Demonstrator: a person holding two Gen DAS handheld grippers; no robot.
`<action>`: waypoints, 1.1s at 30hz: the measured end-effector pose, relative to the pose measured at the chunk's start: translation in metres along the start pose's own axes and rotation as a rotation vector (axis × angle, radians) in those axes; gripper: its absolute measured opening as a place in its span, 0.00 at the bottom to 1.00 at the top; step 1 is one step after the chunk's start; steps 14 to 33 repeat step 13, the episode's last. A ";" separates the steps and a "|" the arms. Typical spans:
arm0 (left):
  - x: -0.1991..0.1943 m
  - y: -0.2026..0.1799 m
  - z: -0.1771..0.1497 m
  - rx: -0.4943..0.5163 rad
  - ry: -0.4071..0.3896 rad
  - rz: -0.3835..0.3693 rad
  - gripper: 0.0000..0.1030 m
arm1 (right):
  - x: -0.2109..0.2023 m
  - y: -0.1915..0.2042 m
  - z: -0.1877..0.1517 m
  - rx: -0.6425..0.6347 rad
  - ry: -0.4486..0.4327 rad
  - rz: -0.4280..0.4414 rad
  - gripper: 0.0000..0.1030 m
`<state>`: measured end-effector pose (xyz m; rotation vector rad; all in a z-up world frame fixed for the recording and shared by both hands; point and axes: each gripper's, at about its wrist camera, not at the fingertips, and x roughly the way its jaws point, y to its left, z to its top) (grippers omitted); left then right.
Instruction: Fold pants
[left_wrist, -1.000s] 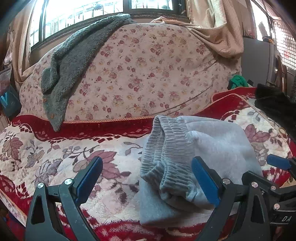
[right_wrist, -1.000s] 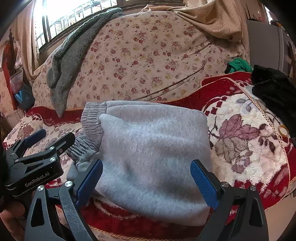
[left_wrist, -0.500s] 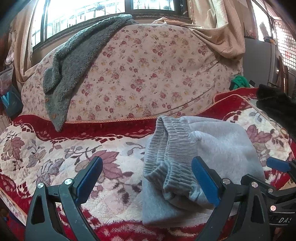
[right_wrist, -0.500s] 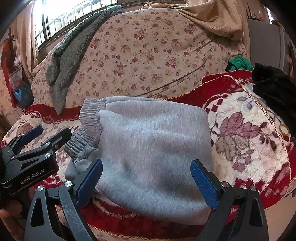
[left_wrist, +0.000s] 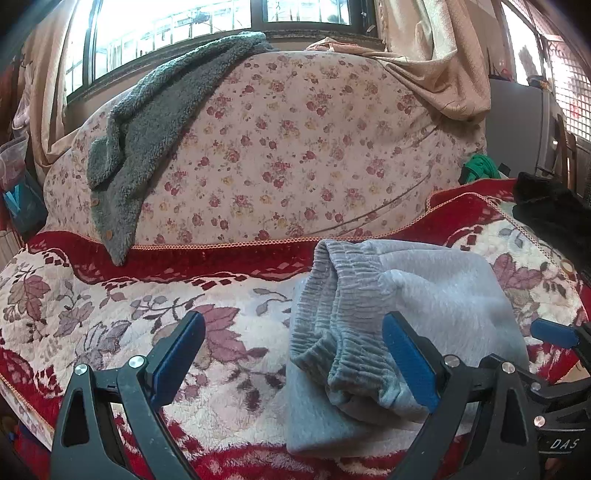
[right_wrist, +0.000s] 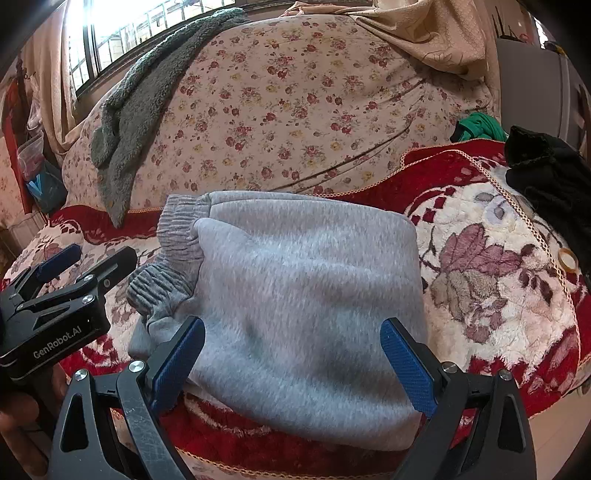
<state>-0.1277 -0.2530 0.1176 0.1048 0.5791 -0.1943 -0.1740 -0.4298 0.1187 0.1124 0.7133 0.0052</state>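
Note:
The grey fleece pants (right_wrist: 303, 280) lie folded into a compact bundle on the red floral blanket (left_wrist: 110, 314), with the ribbed waistband (left_wrist: 332, 317) at the bundle's left side. In the left wrist view the pants (left_wrist: 436, 295) sit right of centre. My left gripper (left_wrist: 293, 363) is open and empty, just in front of the waistband. My right gripper (right_wrist: 291, 362) is open and empty, close above the near edge of the bundle. The left gripper also shows in the right wrist view (right_wrist: 62, 284), left of the pants.
A sofa back with a floral cover (left_wrist: 295, 147) rises behind. A grey-green fleece garment (left_wrist: 147, 129) hangs over it. A black garment (right_wrist: 546, 184) and a green cloth (right_wrist: 480, 127) lie at the right. A roll of tape (right_wrist: 568, 260) sits on the blanket's right edge.
Both grippers have drawn slightly back and shifted; the pants sit a little farther off in the views. The bundle itself has not moved. Both grippers stay open.

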 end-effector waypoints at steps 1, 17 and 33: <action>0.000 -0.001 0.000 0.000 -0.001 -0.001 0.94 | 0.000 0.000 0.000 -0.003 0.000 -0.001 0.96; -0.016 -0.023 0.004 0.044 -0.068 -0.032 0.94 | -0.006 -0.014 -0.001 0.036 -0.009 -0.024 0.96; -0.016 -0.023 0.004 0.044 -0.068 -0.032 0.94 | -0.006 -0.014 -0.001 0.036 -0.009 -0.024 0.96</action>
